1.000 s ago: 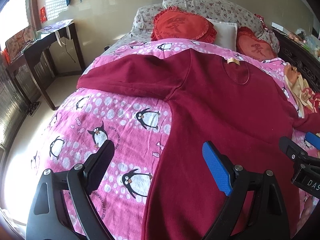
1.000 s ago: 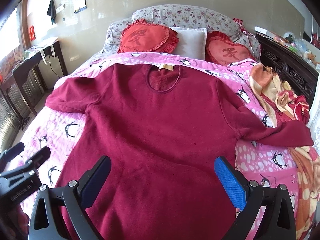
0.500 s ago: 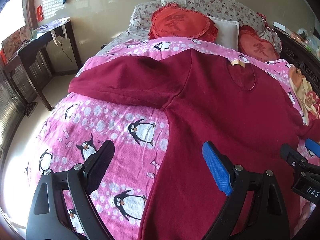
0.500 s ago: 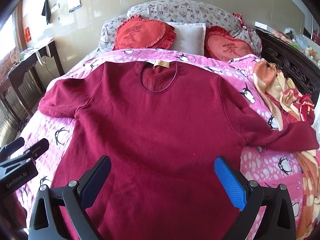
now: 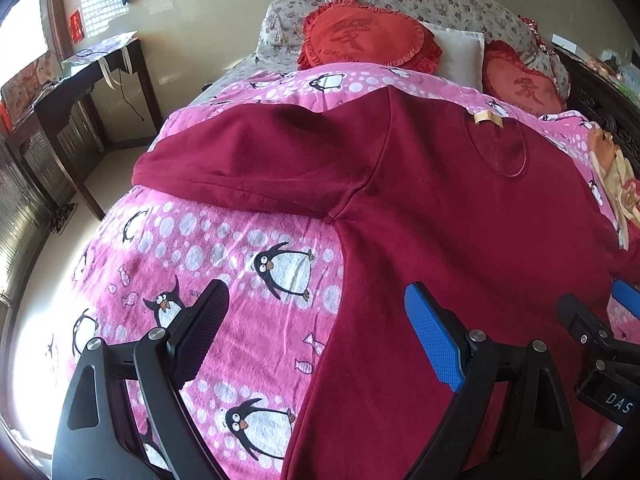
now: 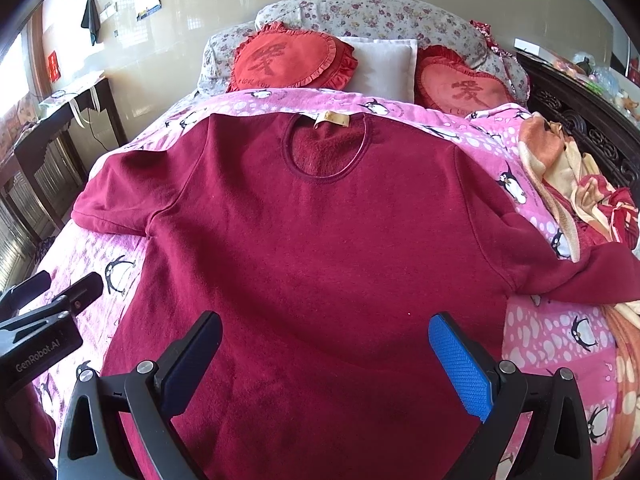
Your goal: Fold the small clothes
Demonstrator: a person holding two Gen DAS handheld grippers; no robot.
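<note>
1. Hovered over the hem end of the dark red sweater [image 6: 320, 248]: right gripper [image 6: 326, 356], jaws spread wide, gripping nothing.
2. Hung over the sweater's side edge: left gripper [image 5: 316, 320], jaws likewise spread and empty.
3. Lay flat on the pink penguin blanket [image 5: 224, 264], long axis running hem-near to collar-far, sleeves stretched out to both sides.
4. Pointed its collar and tan label [image 6: 331, 120] toward the red heart cushions [image 6: 288, 60] beyond.
</note>
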